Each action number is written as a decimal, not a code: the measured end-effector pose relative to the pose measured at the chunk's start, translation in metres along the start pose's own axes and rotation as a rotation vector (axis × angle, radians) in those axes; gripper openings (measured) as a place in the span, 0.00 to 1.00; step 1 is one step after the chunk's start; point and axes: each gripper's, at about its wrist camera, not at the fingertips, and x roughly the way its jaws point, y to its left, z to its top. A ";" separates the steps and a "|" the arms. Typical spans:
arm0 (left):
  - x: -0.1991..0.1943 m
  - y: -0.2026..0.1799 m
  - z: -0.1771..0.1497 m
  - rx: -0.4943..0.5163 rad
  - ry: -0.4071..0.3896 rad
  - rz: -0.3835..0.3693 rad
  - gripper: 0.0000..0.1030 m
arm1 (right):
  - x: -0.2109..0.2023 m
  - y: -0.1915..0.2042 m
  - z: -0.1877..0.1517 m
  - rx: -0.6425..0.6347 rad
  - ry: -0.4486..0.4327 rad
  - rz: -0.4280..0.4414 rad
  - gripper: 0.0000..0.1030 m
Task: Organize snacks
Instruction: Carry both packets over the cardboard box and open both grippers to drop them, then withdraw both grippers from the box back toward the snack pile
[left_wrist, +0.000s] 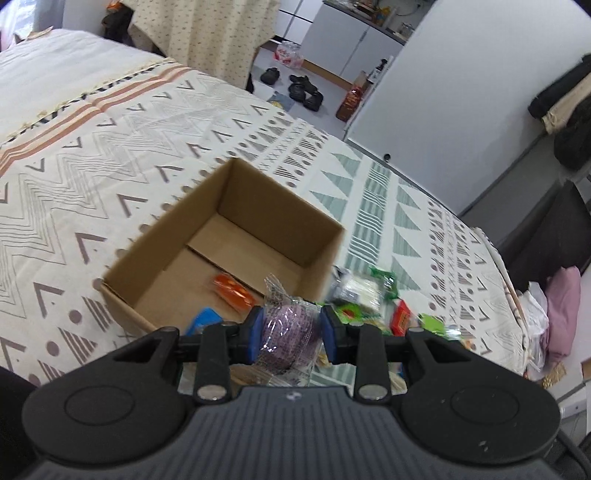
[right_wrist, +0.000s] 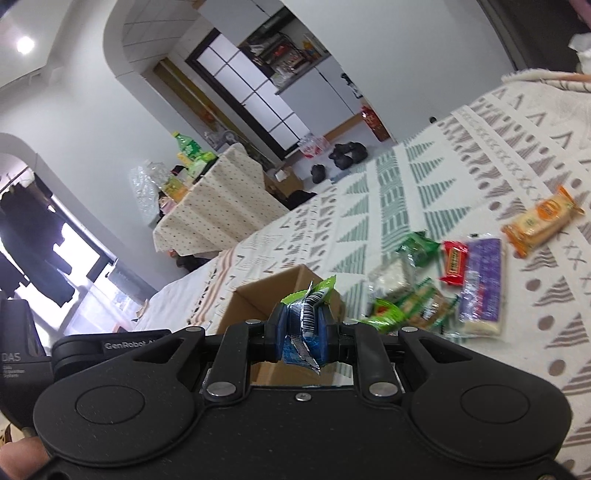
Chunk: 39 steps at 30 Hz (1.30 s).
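Gripping a purple snack in a clear crinkly wrapper (left_wrist: 290, 332), the left gripper (left_wrist: 291, 334) has its blue pads pressed against both sides of the packet, held just above the near edge of an open cardboard box (left_wrist: 258, 206). The box sits on a patterned bedspread (left_wrist: 110, 166), and inside it lie an orange packet (left_wrist: 232, 291) and a blue packet (left_wrist: 205, 321) on the bottom. The right gripper (right_wrist: 303, 325) is clamped on a crumpled green and blue packet (right_wrist: 308, 314) with a barcode showing, close to the same box (right_wrist: 280, 288). To the right of the box, a loose pile of snacks rests on the bedspread: a red packet (right_wrist: 455, 263), a purple bar (right_wrist: 482, 288), green packets (right_wrist: 419, 247) and, a little apart, an orange-edged cracker packet (right_wrist: 541, 221).
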 end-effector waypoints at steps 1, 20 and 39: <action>0.001 0.006 0.002 -0.010 0.002 -0.001 0.31 | 0.002 0.004 0.000 -0.008 -0.004 0.001 0.17; 0.028 0.065 0.032 -0.069 0.044 0.033 0.55 | 0.066 0.058 -0.022 -0.100 0.073 0.000 0.17; 0.003 0.046 0.017 -0.011 0.002 0.173 0.86 | 0.038 0.058 -0.015 -0.156 0.011 -0.133 0.94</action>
